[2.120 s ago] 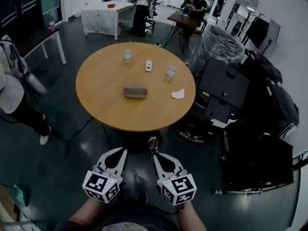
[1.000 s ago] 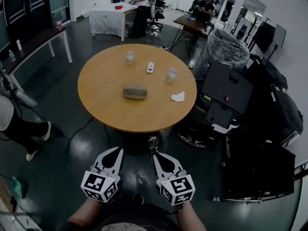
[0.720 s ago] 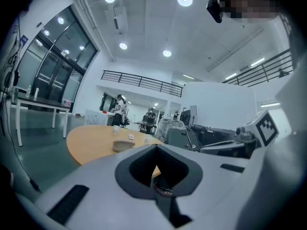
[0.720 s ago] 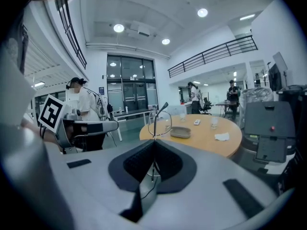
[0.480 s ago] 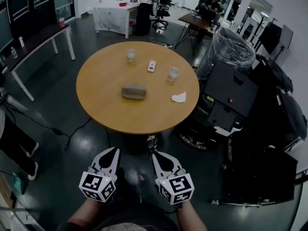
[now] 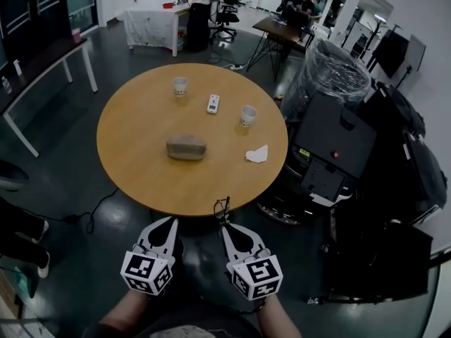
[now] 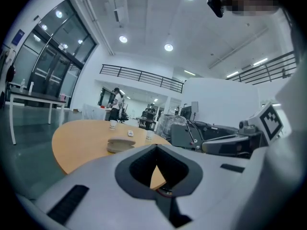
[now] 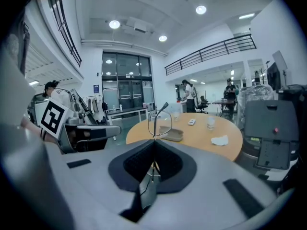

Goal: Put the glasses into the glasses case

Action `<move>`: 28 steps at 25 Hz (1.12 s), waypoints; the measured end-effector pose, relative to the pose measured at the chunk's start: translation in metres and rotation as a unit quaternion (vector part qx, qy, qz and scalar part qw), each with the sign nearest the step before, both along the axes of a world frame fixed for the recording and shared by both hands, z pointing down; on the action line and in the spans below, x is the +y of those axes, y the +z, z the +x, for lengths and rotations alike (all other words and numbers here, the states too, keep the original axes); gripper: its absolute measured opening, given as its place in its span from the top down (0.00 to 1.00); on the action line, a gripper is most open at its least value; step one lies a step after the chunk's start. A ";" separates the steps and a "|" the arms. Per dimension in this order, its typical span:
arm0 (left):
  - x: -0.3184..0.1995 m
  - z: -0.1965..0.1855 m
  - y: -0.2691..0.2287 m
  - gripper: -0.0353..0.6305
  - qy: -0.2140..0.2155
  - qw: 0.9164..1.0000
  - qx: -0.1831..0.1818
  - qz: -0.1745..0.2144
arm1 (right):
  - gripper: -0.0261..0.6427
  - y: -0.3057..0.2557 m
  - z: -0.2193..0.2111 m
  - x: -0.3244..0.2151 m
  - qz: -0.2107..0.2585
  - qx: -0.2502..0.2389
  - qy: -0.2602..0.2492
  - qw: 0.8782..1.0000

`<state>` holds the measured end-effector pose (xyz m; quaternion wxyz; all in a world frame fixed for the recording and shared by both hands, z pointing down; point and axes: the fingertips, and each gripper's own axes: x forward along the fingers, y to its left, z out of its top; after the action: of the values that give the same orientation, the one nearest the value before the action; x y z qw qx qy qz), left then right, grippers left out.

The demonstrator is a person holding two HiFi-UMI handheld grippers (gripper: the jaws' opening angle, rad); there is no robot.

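Right gripper view: our right gripper (image 8: 154, 141) is clamped on the glasses (image 8: 161, 123), which stand upright above its tips. Our left gripper (image 7: 156, 147) has its jaws together, empty. The glasses case (image 6: 186, 148) lies on the round table (image 6: 134, 171), well apart from both.

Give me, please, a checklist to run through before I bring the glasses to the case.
1. Glasses gripped: ok; the right tool is shut on the frame.
2. Left tool free: ok; jaws together, nothing between them.
3. Glasses case open: not ok; it looks closed on the round table.
4. Case within reach: probably not ok; both tools are short of the table's edge.
5. Approach clear: ok; the tissue, remote and paper cups lie beside or beyond the case.
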<state>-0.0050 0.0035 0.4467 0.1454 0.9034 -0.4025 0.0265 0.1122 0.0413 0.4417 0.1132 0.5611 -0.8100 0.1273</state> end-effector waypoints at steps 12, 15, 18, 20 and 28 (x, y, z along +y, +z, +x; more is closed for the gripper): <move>-0.133 0.011 0.013 0.94 0.030 0.999 -0.032 -0.007 | 0.97 0.004 0.001 -0.128 -0.019 0.001 0.023 1.000; -0.166 0.008 0.021 0.94 0.026 0.999 -0.034 -0.012 | 0.97 0.009 -0.002 -0.157 -0.026 0.011 0.023 0.999; -0.193 0.003 0.030 0.94 0.025 0.999 -0.038 -0.022 | 0.97 0.016 -0.009 -0.181 -0.037 0.025 0.019 0.999; -0.208 0.002 0.037 0.94 0.029 0.998 -0.045 -0.028 | 0.97 0.022 -0.015 -0.194 -0.048 0.043 0.008 0.998; -0.258 0.000 0.069 0.94 0.046 0.994 -0.090 -0.038 | 0.97 0.065 -0.040 -0.236 -0.115 0.147 -0.055 0.981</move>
<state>-0.0048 -0.2549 0.5161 0.1416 0.9085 -0.3710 0.1298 0.0721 -0.1944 0.5071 0.3018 0.5118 -0.7939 0.1296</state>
